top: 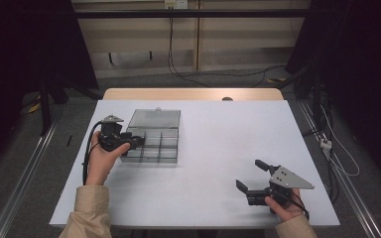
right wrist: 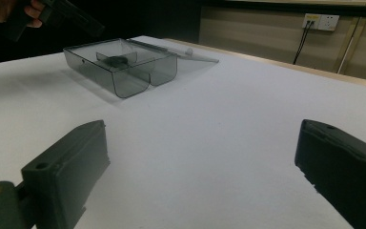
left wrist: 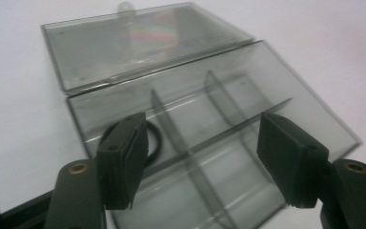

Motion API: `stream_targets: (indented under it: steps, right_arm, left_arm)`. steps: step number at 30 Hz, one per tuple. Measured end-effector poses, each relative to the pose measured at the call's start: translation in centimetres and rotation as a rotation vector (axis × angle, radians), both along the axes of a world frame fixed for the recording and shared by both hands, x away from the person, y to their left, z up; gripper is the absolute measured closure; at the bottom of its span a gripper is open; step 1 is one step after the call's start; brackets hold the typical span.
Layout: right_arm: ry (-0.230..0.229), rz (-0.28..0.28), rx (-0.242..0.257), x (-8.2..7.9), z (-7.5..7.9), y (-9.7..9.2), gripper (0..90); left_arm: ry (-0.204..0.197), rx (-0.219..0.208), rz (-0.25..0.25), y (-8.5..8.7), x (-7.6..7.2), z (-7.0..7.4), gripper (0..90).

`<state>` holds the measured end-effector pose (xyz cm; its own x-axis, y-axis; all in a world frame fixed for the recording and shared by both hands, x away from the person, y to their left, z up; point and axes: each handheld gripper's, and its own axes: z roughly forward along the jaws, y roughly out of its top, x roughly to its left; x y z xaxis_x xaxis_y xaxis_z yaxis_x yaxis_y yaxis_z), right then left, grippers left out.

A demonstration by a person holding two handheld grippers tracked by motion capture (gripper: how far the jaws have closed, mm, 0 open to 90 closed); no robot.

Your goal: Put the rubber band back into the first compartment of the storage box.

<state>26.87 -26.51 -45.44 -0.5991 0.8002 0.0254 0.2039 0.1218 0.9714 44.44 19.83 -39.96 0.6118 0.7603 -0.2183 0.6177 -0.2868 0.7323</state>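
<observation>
While the left gripper (top: pixel 131 140) hovers over its left end, fingers apart and empty, the smoky compartment box (top: pixel 154 144) sits left of centre on the white surface (top: pixel 218 144), long axis left-right, lid (top: pixel 156 118) lying open on the far side. Left gripper view reveals a black ring (left wrist: pixel 153 141) inside. Right gripper (top: pixel 250 178), near right: fingers spread, empty.
</observation>
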Motion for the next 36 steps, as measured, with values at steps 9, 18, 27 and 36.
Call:
stream_targets:
  steps: [9,18,27,36]
  right_arm:
    - [0.001,0.003,0.001,0.0,0.0,0.0,3.7]
    - [0.004,0.006,-0.001,0.0,0.0,0.1,3.7]
    - [0.005,0.007,0.000,0.0,0.0,0.1,3.7]
    - [0.004,0.010,-0.003,0.0,-0.1,0.2,3.7]
  left_arm:
    - [-0.005,-0.003,-0.055,-0.6,-1.5,0.1,28.4]
    - [-0.023,0.008,-0.091,-0.8,-2.6,0.2,25.6]
    - [-0.029,-0.017,-0.134,-0.9,-3.6,0.3,22.1]
    - [-0.027,-0.043,-0.169,-0.7,-4.5,0.2,20.1]
